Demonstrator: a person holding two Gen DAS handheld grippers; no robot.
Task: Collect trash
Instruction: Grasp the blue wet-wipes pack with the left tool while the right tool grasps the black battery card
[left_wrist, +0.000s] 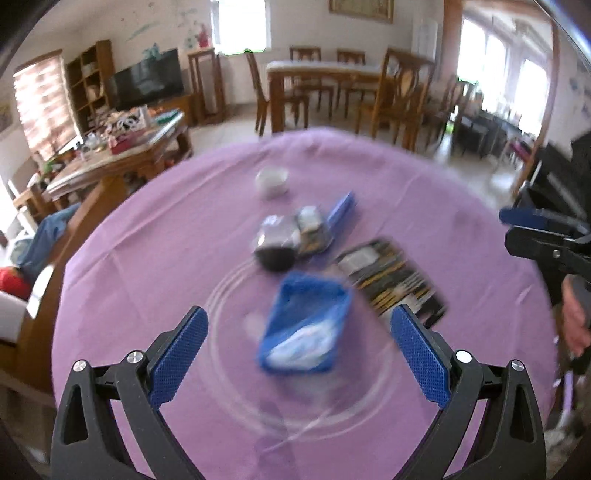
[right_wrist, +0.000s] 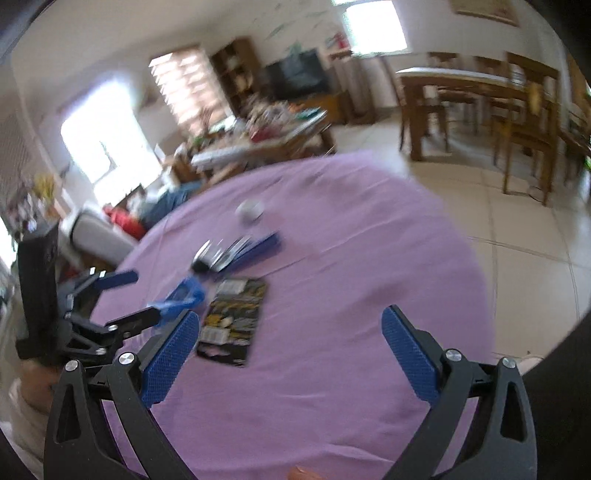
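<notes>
A round table with a purple cloth (left_wrist: 147, 258) holds trash. A blue packet with white contents (left_wrist: 306, 325) lies just ahead of my open left gripper (left_wrist: 299, 332), between its blue pads. Beyond it lie a dark crumpled wrapper (left_wrist: 275, 240), a silvery packet (left_wrist: 312, 225), a blue flat piece (left_wrist: 341, 208), a black-and-yellow flat wrapper (left_wrist: 395, 280) and a small white cup (left_wrist: 272, 180). My right gripper (right_wrist: 291, 332) is open and empty above bare cloth (right_wrist: 332, 277), right of the black-and-yellow wrapper (right_wrist: 232, 321). The left gripper (right_wrist: 122, 299) shows at the left beside the blue packet (right_wrist: 184, 295).
A cluttered wooden coffee table (left_wrist: 122, 144), a TV (left_wrist: 147, 79) and shelves stand at the back left. A wooden dining table with chairs (left_wrist: 332, 85) stands behind. Tiled floor (right_wrist: 517, 240) lies to the right of the round table. The right gripper shows at the edge of the left wrist view (left_wrist: 546, 232).
</notes>
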